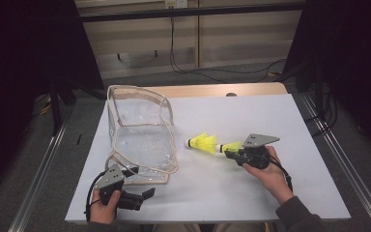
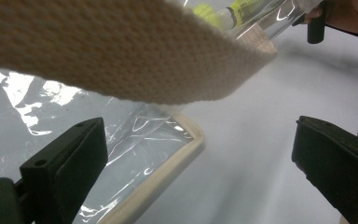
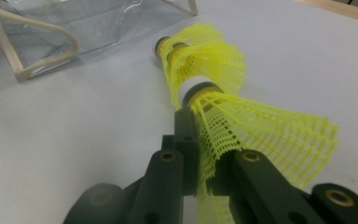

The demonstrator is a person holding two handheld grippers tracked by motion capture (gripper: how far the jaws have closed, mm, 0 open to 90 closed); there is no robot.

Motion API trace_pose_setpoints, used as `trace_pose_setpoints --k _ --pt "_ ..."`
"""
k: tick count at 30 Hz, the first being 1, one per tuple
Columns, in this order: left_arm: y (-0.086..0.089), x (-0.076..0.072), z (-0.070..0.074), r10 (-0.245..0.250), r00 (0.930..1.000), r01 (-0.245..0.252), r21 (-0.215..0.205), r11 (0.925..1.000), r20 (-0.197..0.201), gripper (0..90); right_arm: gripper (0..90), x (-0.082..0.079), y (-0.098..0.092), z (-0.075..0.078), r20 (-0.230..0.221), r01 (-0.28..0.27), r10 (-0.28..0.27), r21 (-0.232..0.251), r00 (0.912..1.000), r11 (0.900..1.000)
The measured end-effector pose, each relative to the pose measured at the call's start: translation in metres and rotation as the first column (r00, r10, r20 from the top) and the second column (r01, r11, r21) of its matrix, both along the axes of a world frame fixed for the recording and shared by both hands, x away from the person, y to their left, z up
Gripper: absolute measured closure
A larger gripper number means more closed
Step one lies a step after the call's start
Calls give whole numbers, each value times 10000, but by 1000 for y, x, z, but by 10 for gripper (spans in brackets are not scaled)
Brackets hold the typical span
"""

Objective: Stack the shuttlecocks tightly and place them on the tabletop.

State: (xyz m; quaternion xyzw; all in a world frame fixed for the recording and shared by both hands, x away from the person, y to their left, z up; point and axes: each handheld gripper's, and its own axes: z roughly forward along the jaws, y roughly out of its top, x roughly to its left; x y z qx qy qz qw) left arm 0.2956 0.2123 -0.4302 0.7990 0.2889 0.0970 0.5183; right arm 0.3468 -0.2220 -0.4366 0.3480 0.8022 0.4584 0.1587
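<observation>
Your right gripper (image 3: 200, 154) is clamped on the nearest yellow shuttlecock's (image 3: 261, 130) skirt; your left gripper (image 2: 200, 163) stands wide open — empty — beside the clear bag (image 1: 142, 135).

Left gripper (image 1: 137, 197) sits low at the near table edge, jaws spread wide with nothing pinched. Right gripper (image 1: 228, 151) lies level, pointing left, jaws clamped tight, the hand (image 1: 265, 170) wrapped behind it.
</observation>
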Motion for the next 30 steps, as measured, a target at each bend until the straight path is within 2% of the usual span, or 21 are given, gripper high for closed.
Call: trace_pose_setpoints --k 30 --pt "0 0 0 22 10000 -22 3 10000 13 31 849 8 1 -4 -34 123 -123 -35 9999 9999"
